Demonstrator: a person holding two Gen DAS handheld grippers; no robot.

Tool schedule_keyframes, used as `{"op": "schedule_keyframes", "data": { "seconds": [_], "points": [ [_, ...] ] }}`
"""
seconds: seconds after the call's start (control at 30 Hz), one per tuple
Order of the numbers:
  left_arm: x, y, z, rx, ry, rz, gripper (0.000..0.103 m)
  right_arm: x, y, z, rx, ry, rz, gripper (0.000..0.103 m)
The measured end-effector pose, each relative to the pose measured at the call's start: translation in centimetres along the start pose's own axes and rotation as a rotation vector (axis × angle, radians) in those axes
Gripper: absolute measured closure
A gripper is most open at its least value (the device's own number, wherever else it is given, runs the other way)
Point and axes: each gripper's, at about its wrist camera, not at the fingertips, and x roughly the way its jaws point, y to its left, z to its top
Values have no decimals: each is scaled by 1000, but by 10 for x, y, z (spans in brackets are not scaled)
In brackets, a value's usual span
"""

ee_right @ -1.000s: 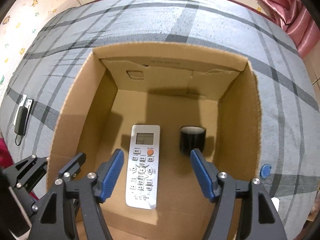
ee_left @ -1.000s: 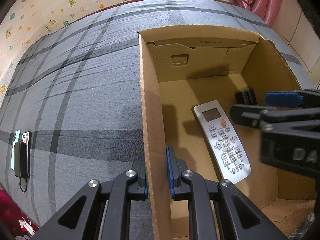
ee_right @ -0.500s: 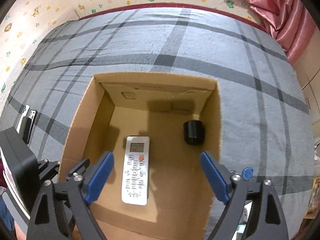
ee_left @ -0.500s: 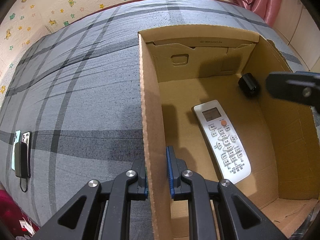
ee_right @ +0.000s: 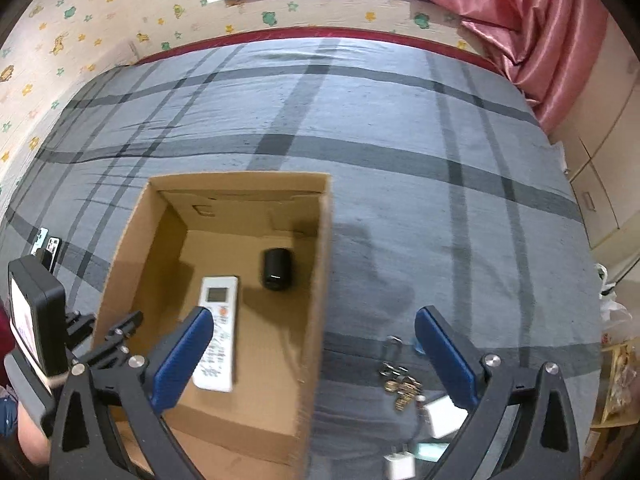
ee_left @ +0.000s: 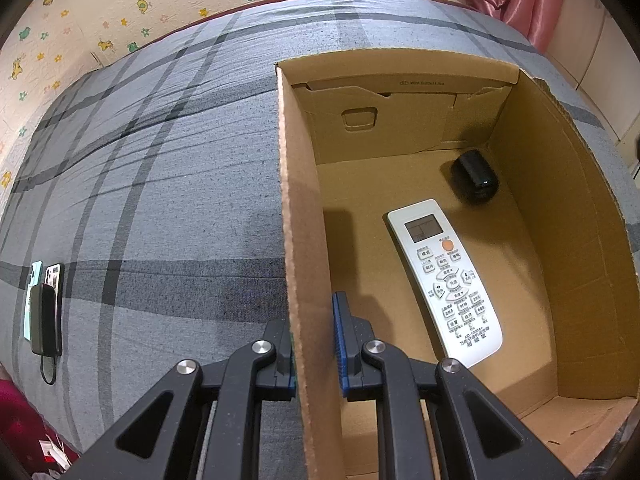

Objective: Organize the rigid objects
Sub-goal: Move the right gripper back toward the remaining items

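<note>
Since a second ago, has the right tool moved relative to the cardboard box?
Yes. The right tool has risen and shifted right: the cardboard box looks smaller, its right wall now between the open fingers, keys in view.

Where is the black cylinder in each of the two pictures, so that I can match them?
Left wrist view: the black cylinder lies on its side in the box's far right corner, right of centre in the picture.
Right wrist view: the same cylinder is left of centre, near the box's right wall.
Shared landmark: the white remote lies on the box floor beside it.
</note>
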Motion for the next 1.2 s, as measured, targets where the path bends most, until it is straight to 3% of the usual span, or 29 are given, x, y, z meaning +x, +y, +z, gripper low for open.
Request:
{"op": "schedule_keyframes", "data": {
  "seconds": [0.47, 1.2],
  "points": [
    [0, 0, 0, 1, 0, 2, 88, -17, -74, -34, 76, 9, -63, 0],
    [0, -1, 0, -1, -2, 4, 88, 59, -145, -115, 205, 146, -120, 0]
  ]
}}
